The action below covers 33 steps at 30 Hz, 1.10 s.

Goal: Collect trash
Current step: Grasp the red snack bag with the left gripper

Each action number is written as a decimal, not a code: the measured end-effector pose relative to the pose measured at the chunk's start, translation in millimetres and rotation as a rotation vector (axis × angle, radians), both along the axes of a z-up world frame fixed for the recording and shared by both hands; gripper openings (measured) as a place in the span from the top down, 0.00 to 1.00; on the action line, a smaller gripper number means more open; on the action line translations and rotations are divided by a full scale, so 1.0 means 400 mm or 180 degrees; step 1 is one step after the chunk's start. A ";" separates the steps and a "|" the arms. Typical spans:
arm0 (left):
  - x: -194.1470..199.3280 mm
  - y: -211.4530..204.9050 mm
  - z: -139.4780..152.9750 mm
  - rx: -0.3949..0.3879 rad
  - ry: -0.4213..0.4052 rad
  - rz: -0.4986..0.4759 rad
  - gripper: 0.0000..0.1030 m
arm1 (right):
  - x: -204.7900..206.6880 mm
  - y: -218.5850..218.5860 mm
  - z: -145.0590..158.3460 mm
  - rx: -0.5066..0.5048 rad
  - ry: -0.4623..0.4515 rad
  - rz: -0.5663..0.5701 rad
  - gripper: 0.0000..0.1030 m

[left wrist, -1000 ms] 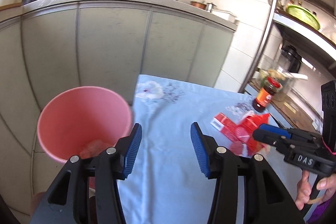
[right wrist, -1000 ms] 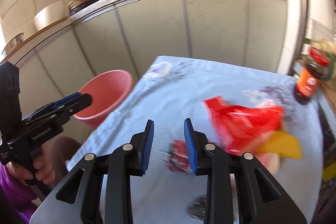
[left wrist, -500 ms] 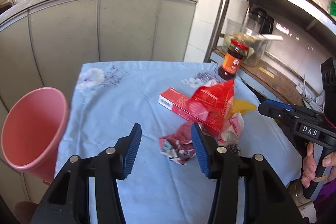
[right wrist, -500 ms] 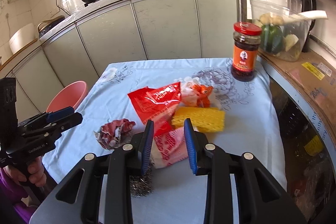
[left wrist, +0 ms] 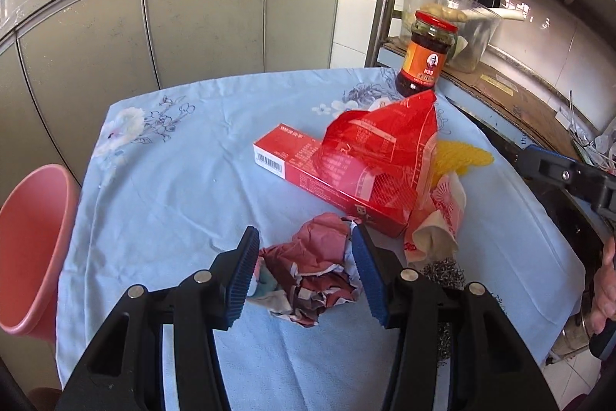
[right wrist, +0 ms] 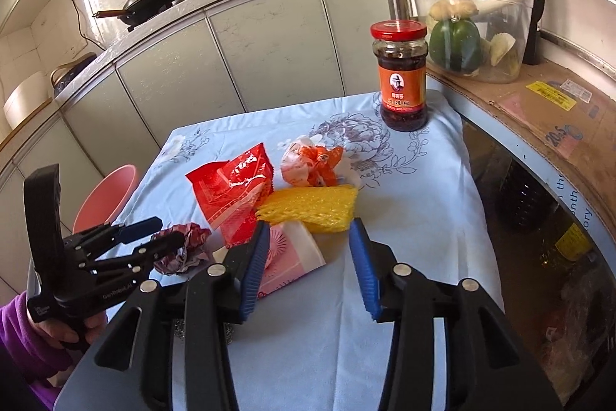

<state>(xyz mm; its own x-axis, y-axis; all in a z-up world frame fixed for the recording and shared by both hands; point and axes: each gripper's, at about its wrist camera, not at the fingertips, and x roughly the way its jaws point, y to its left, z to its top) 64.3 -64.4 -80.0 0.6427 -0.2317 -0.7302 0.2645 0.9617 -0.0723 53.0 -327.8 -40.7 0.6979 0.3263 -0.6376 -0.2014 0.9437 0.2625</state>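
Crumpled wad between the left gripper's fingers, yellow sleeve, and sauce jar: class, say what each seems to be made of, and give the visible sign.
Crumpled wad: probably printed paper, matte; sharp creases and torn white edges.
Yellow sleeve: likely foam netting; soft, puffy mesh pattern.
Sauce jar: clear glossy glass, as it looks; contents show through, with a red, possibly metal, lid.

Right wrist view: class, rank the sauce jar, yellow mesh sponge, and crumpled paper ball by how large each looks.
1. yellow mesh sponge and sauce jar: similar, unsure, since the jar stands farther away.
2. crumpled paper ball: smallest, partly hidden by the left gripper.
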 end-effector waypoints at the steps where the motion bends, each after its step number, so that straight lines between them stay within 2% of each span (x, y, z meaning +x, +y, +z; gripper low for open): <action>1: -0.002 -0.002 -0.003 -0.0001 0.0008 -0.0010 0.51 | 0.006 0.000 -0.002 0.0012 0.0008 0.0001 0.57; 5: -0.004 -0.003 -0.003 -0.0002 0.0021 -0.0036 0.51 | 0.032 0.003 -0.014 0.0064 0.0048 0.0026 0.55; 12: 0.004 -0.007 0.073 -0.0198 -0.0168 -0.0119 0.53 | 0.060 0.008 -0.028 0.0095 0.0085 0.0040 0.54; 16: 0.039 -0.024 0.092 -0.0202 -0.0229 -0.0169 0.53 | 0.067 0.006 -0.031 0.0114 0.0096 0.0049 0.54; 21: 0.094 -0.043 0.100 -0.0253 -0.0260 -0.0188 0.53 | 0.074 -0.005 -0.030 0.0169 0.0107 0.0046 0.54; 25: 0.148 -0.046 0.069 -0.0306 -0.0112 -0.0135 0.53 | 0.081 -0.012 -0.031 0.0217 0.0105 0.0025 0.54; 29: 0.168 -0.048 0.035 -0.0435 0.0072 -0.0187 0.62 | 0.095 -0.014 -0.044 0.0256 0.0158 0.0018 0.54; 30: 0.168 -0.049 0.030 -0.0464 0.0103 -0.0215 0.71 | 0.102 -0.014 -0.050 0.0272 0.0188 0.0018 0.54; 31: 0.167 -0.051 0.026 -0.0484 0.0120 -0.0237 0.86 | 0.106 -0.013 -0.056 0.0286 0.0213 0.0019 0.54; 33: 0.161 -0.052 0.022 -0.0502 0.0128 -0.0266 0.96 | 0.120 -0.010 -0.070 0.0296 0.0268 0.0009 0.54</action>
<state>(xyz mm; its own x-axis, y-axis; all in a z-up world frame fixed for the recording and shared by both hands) 128.7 -85.4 -71.2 0.5874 -0.3967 -0.7054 0.3368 0.9124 -0.2327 100.9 -331.7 -68.5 0.6422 0.3886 -0.6607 -0.1775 0.9140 0.3649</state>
